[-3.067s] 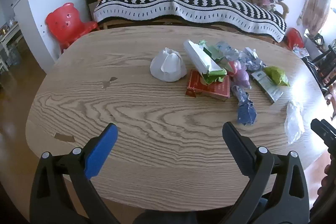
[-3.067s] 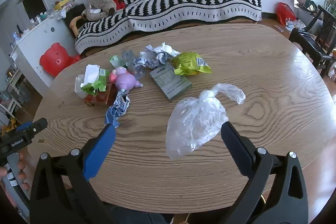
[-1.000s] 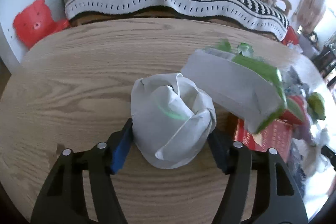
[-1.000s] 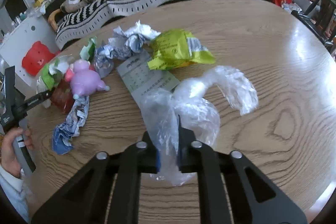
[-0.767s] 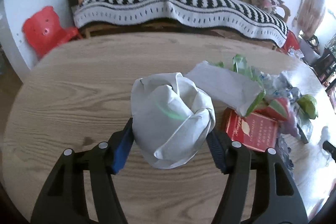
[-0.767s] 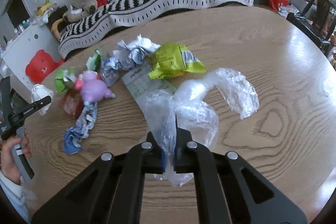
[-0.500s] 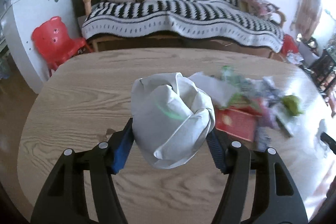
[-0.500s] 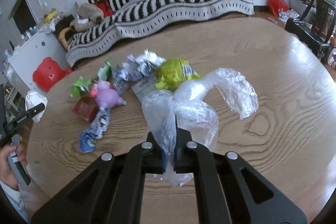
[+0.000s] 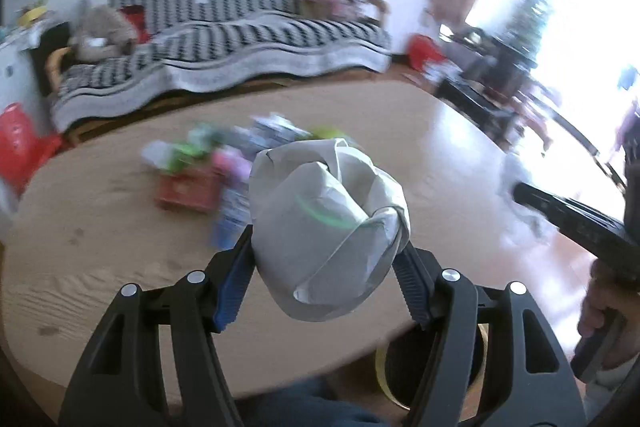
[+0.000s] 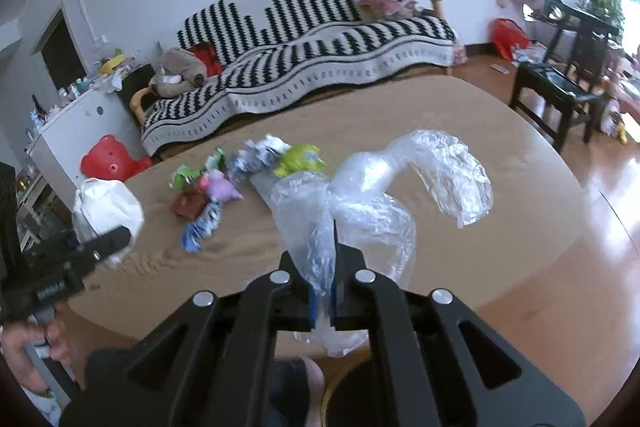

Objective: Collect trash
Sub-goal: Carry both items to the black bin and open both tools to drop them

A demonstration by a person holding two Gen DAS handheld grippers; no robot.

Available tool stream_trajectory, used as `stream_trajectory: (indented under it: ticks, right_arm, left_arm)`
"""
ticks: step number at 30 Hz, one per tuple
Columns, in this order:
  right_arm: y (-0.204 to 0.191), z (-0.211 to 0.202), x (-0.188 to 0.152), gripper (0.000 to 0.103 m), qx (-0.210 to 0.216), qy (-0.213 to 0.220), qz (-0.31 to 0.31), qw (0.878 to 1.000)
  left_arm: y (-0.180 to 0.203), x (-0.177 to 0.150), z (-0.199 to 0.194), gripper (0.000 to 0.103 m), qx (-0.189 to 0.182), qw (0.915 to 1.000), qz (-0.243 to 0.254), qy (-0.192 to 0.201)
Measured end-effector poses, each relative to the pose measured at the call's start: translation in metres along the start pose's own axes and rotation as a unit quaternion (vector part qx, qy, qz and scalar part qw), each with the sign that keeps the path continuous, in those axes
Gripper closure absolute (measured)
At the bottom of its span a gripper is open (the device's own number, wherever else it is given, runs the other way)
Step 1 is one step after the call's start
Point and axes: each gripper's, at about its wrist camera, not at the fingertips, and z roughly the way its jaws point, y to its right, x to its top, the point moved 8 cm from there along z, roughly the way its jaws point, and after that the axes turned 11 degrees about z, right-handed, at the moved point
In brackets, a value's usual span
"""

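Left gripper [image 9: 326,259] is clamped on a crumpled white paper wad [image 9: 326,231], held clear above the near edge of the oval wooden table [image 9: 100,267]. The wad is roughly round, with no clear long axis; its folds face the camera. Right gripper [image 10: 323,301] is pinched tight on a clear plastic bag [image 10: 376,207], also raised over the near edge. The bag's long axis runs away from the jaws toward the far right, its loose tail drooping. Both loads appear lifted for transfer to a dark bin [image 9: 432,371] with a yellow rim below the near edge. Remaining litter [image 10: 224,187] sits toward the table's far left: wrappers, a red packet, a pink toy.
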Motion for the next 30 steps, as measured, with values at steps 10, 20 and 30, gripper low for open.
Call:
stream_trajectory:
  ticks: [10, 20, 30]
  right_arm:
    - [0.109, 0.017, -0.104, 0.098, -0.031, -0.105, 0.08, 0.991]
    - [0.176, 0.076, -0.195, 0.098, -0.057, -0.22, 0.148, 0.962]
    - [0.186, 0.085, -0.215, 0.086, -0.072, -0.253, 0.162, 0.951]
  left_arm:
    - [0.155, -0.088, 0.099, 0.039, -0.136, 0.9765, 0.079, -0.147]
    - [0.192, -0.14, 0.227, 0.039, -0.161, 0.933, 0.147, -0.287]
    - [0.202, -0.147, 0.271, 0.019, -0.165, 0.9265, 0.149, -0.303]
